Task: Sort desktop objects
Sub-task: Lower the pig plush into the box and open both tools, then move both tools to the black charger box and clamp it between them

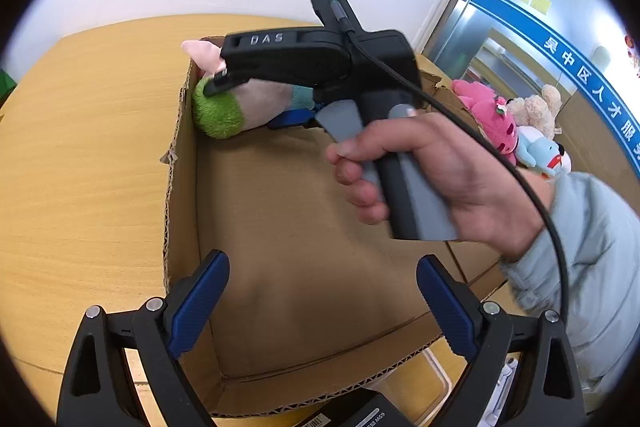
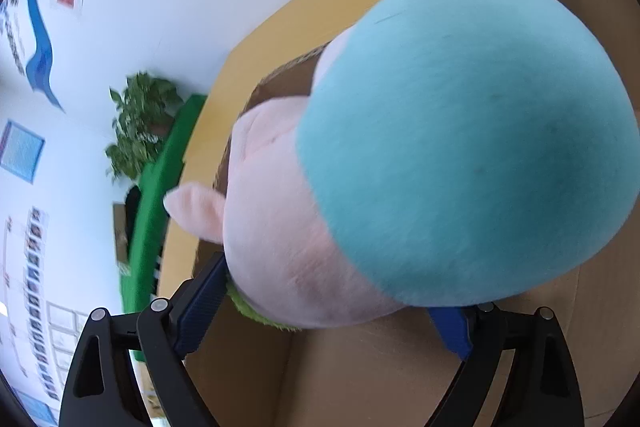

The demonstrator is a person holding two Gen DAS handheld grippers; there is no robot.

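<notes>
The left tongs are held wide apart and empty at the near end of the cardboard box, which keeps the approach to the box unobstructed. Beyond them, the right tongs are gripped by the person's hand and closed on a plush toy, whose pink body, blue patch and green tuft are seen inside the far left corner of the box. In the right wrist view the plush toy fills most of the frame, clamped between the blue pads, with the box floor directly below; whether it already rests on that floor cannot be determined. Release there is judged to be the step in hand. Further plush toys lie on the worktop beyond the box, apparently awaiting sorting.
</notes>
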